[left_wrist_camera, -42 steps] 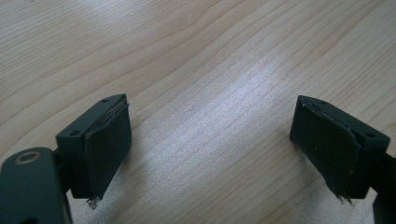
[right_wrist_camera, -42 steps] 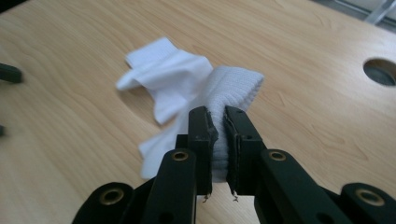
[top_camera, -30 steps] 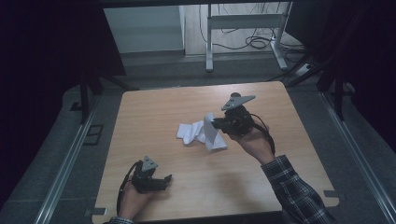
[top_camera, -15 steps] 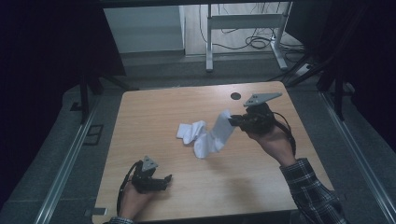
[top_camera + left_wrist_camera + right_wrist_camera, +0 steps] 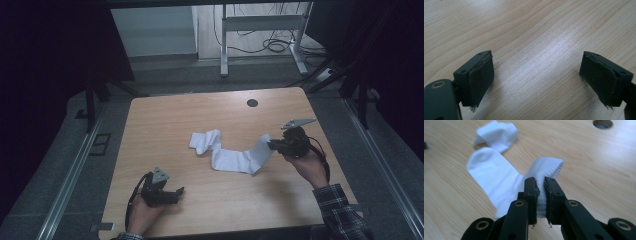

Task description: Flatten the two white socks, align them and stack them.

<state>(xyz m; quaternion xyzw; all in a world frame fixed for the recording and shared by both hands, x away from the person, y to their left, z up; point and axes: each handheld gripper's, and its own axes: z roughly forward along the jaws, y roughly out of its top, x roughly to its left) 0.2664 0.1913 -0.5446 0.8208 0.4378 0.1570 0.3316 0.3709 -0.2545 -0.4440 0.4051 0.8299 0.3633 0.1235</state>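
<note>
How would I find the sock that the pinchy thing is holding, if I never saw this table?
Look at the wooden table, toward its right side, where the right gripper is shut on a ribbed cuff. That long white sock stretches left from there across the wood. The other sock lies crumpled at its far end, held by nothing.

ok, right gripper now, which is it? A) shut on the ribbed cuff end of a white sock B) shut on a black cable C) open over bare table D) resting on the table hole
A: in the right gripper view the right gripper has its jaws pinched on the ribbed cuff of the white sock, the rest of which trails onto the table; the high view shows the same.
</note>
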